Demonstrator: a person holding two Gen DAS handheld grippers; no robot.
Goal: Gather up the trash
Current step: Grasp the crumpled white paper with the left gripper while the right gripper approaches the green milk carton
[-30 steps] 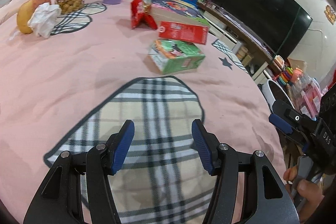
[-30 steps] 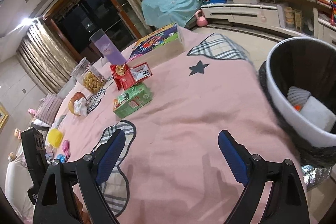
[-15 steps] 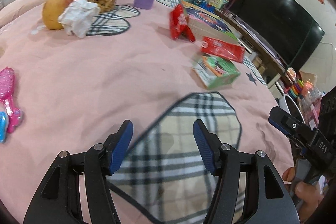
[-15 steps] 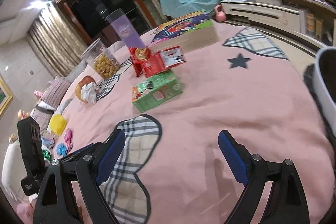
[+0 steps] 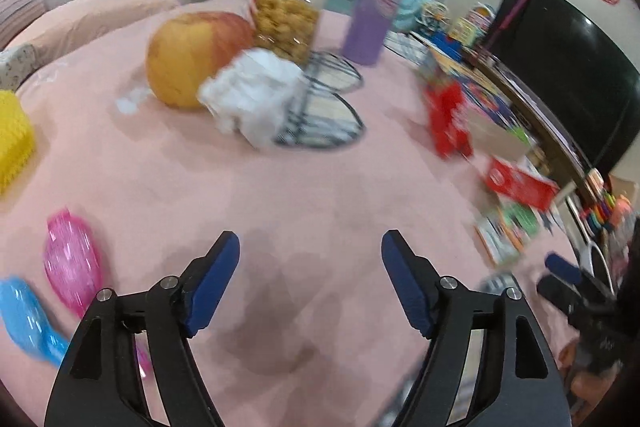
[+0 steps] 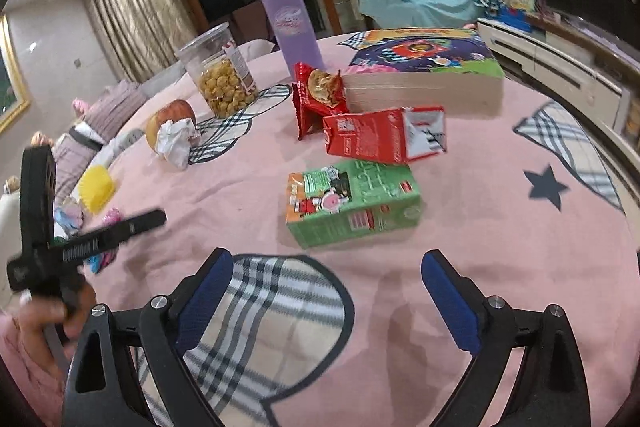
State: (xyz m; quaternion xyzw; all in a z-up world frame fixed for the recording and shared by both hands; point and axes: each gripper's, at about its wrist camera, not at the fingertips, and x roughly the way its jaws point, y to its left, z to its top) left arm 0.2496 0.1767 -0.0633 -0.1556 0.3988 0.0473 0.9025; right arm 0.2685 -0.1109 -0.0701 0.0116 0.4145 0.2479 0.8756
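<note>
Left wrist: green carton [image 5: 508, 231] blurred (edge-cut).

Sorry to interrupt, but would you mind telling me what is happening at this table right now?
A person is clearing trash from a pink-covered table with two tools. The left hand-held gripper is open and empty, facing a crumpled white tissue that touches an apple. The right hand-held gripper is also open and empty, pointing toward a green carton and a red carton lying flat. Nothing is held yet.
</note>
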